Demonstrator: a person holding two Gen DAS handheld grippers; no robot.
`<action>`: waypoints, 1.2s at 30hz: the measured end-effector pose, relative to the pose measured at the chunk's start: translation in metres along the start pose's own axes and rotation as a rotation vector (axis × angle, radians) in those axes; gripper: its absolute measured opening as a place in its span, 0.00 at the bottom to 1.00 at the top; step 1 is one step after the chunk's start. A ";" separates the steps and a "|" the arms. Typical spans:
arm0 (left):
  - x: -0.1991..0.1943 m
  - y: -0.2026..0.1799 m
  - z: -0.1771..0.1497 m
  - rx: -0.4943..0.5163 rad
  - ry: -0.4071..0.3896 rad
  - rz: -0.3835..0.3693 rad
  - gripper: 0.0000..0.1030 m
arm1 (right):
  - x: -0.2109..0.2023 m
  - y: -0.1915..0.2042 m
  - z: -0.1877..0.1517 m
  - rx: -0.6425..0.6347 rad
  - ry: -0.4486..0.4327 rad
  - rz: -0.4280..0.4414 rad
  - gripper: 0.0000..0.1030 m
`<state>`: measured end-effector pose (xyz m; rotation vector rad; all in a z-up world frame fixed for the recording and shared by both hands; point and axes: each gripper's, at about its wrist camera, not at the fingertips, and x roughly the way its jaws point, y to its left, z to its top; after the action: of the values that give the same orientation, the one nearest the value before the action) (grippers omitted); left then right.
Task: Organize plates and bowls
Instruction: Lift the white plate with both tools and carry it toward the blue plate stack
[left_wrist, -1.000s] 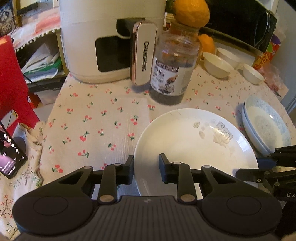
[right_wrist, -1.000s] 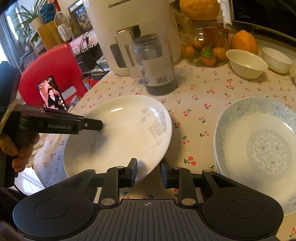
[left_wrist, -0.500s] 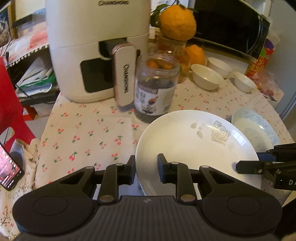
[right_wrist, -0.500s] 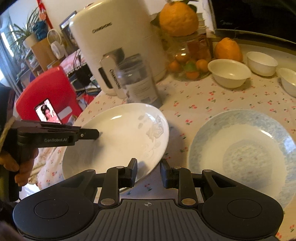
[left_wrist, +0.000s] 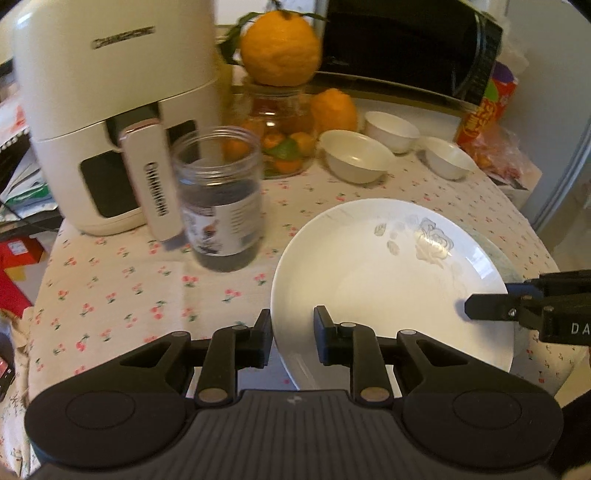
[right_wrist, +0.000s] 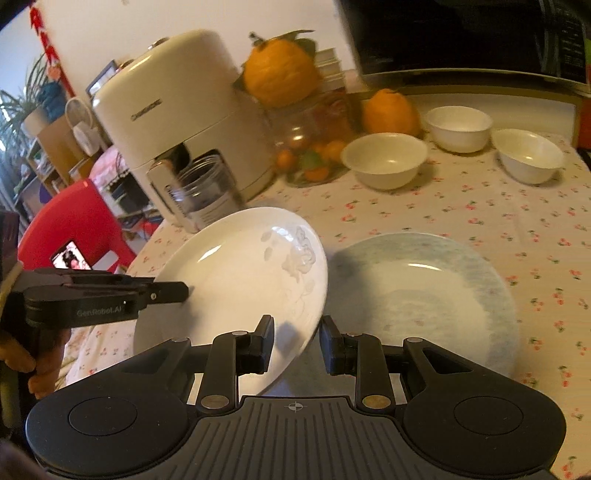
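Left gripper: fingers are straddling the near-left rim of the white plate; whether they are pinching it I cannot tell, since a gap is showing on either side of the rim. From the right wrist camera the same gripper is reaching over the plate's left edge.
Right gripper: fingers are sitting apart with the plate's lower right rim between them; a firm grip I cannot tell. In the left wrist view it is coming in over the plate's right edge.
White plate: tilting, left side higher, its right edge hanging above the blue-rimmed plate.
Blue-rimmed plate: lying flat on the tablecloth, just right of the white plate; in the left wrist view it is mostly hiding behind it.
Bowls: three white ones are standing beyond the white plate, toward the far side.
Jar: standing left of and beyond the white plate, touching or just in front of the air fryer.
Fruit jar: standing behind the white plate, an orange resting on top.
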<state>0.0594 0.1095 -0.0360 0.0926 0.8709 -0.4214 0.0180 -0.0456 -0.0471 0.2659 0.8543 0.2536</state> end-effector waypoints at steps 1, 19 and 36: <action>0.002 -0.004 0.001 0.006 0.003 -0.002 0.20 | -0.002 -0.003 0.000 0.003 -0.001 -0.004 0.26; 0.027 -0.062 0.008 0.097 0.054 -0.015 0.20 | -0.024 -0.055 0.000 0.081 0.001 -0.089 0.26; 0.044 -0.097 0.010 0.175 0.062 0.010 0.20 | -0.019 -0.084 -0.001 0.127 0.049 -0.179 0.26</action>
<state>0.0531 0.0043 -0.0541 0.2726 0.8927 -0.4867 0.0151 -0.1304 -0.0620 0.3001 0.9379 0.0389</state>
